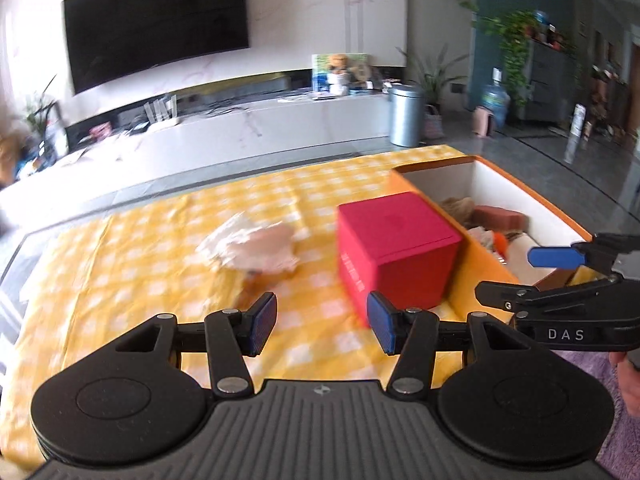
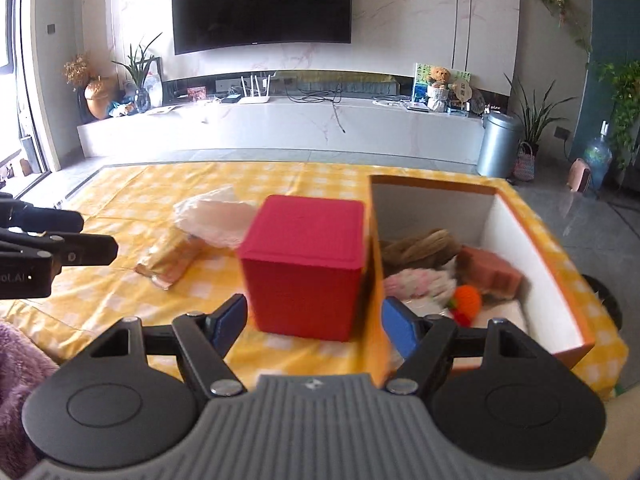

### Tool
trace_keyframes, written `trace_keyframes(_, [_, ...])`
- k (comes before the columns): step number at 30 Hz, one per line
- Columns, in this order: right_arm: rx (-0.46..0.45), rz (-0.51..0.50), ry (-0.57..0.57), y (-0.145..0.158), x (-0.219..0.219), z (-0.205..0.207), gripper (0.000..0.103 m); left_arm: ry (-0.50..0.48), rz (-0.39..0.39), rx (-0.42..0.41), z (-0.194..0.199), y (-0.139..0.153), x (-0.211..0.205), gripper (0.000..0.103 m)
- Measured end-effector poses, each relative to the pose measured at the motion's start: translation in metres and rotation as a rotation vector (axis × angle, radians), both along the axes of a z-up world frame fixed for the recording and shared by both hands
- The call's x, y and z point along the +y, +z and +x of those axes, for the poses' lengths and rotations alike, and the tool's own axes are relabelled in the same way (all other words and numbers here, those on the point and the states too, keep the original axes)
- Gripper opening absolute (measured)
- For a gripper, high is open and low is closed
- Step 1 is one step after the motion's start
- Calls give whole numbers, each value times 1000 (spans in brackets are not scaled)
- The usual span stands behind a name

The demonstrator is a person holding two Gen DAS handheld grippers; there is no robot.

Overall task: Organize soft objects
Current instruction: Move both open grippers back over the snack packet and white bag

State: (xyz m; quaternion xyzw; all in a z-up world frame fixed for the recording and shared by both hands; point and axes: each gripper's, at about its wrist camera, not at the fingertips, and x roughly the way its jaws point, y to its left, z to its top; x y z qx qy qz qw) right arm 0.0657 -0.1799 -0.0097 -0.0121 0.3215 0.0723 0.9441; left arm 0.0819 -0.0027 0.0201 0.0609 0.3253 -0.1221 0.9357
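On the yellow checked tablecloth (image 2: pixel 120 196) stands an orange storage box (image 2: pixel 432 182) with white inner walls. It holds a brown plush (image 2: pixel 420 248), a brick-coloured sponge (image 2: pixel 492 270), a pink-white cloth (image 2: pixel 416 284) and an orange knitted toy (image 2: pixel 466 300). A red cube box (image 2: pixel 304 264) stands just left of it. Further left lies a pack with white tissue (image 2: pixel 216 216) spilling out. My right gripper (image 2: pixel 314 324) is open and empty, short of the red cube. My left gripper (image 1: pixel 322 322) is open and empty near the front edge, with the red cube (image 1: pixel 396 248) ahead and the tissue (image 1: pixel 252 244) to its left.
A purple fuzzy fabric (image 2: pixel 16 360) lies at the near edge of the table. Beyond the table are a low white cabinet (image 2: pixel 280 120), a wall television (image 2: pixel 260 4), a metal bin (image 2: pixel 498 144) and potted plants. A hand (image 1: pixel 628 380) shows under the right gripper (image 1: pixel 528 276).
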Motion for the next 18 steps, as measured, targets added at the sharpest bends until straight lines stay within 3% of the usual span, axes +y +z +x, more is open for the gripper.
trace_keyframes(3, [8,17,3,-6,21,-8,84,75,-38,15,-9,-9,26,62])
trace_keyframes(10, [52,21,58,-19,67,-12,84,184,-94,33,-20,-26,75,62])
trace_keyframes(18, [49,17,121,-22,118,0,84,238,-76,3,-27,-28,113,62])
